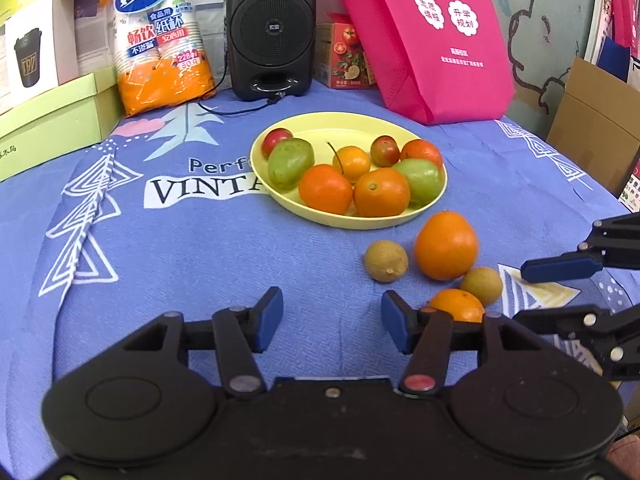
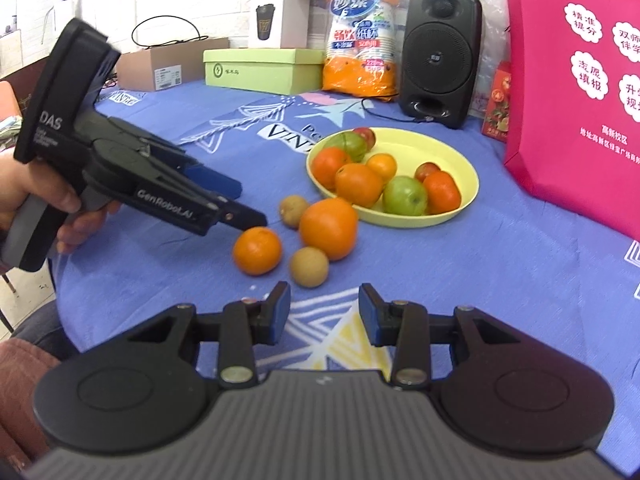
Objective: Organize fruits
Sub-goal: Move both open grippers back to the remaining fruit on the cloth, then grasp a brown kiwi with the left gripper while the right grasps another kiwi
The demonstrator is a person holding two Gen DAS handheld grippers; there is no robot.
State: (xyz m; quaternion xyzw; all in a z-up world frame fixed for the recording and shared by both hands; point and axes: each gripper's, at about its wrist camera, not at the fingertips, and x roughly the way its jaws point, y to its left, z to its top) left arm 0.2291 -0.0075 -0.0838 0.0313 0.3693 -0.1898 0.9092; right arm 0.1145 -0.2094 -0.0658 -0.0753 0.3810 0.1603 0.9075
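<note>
A yellow plate [image 1: 320, 122] [image 2: 464, 162] holds several oranges, green fruits and red fruits. On the blue cloth in front of it lie a large orange [image 1: 446, 245] [image 2: 329, 228], a small orange [image 1: 456, 304] [image 2: 257, 251] and two brown round fruits [image 1: 386, 261] [image 1: 482, 285] [image 2: 309, 267] [image 2: 293, 211]. My left gripper [image 1: 332, 320] is open and empty, just left of the small orange; it also shows in the right wrist view [image 2: 246, 208]. My right gripper [image 2: 324, 312] is open and empty, just short of the nearest brown fruit; it also shows in the left wrist view [image 1: 536, 292].
A black speaker [image 1: 270, 28] with its cable, an orange pack of paper cups [image 1: 160, 36], green and white boxes [image 1: 52, 116], a juice carton [image 1: 344, 56] and a pink bag [image 1: 432, 36] line the table's far side. A cardboard box [image 1: 592, 120] stands off the right edge.
</note>
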